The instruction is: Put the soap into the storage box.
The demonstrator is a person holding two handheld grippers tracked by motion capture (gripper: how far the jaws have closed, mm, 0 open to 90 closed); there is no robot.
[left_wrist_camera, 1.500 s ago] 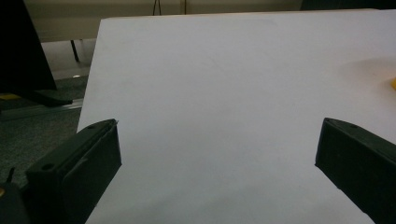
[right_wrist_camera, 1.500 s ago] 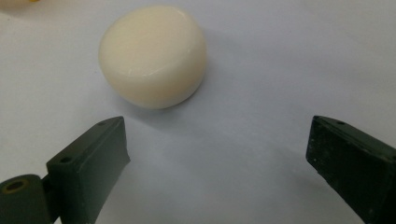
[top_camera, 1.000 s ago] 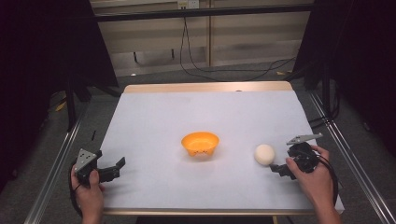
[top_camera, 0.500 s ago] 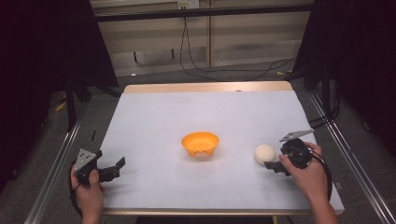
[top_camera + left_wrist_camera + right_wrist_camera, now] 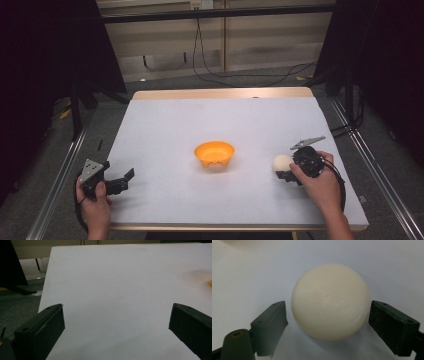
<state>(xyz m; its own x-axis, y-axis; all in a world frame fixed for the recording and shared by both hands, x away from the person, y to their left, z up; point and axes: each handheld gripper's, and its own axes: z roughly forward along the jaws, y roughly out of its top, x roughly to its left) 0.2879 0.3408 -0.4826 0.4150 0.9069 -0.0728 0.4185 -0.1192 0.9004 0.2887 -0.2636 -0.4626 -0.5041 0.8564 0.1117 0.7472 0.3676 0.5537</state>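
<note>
here the cream-white ball (image 5: 281, 162) sits on the white worktop (image 5: 165, 130) at the near right, just right of the orange bowl (image 5: 214, 153) at the middle. the right tongs (image 5: 328, 317) are spread wide with the ball between the jaws, a thin gap showing on the left side and the right jaw at or nearly at its surface, not yet clenched. the left tongs (image 5: 117, 327) are released too, jaws wide apart over bare worktop at the near left corner, held in the left hand (image 5: 95, 210).
</note>
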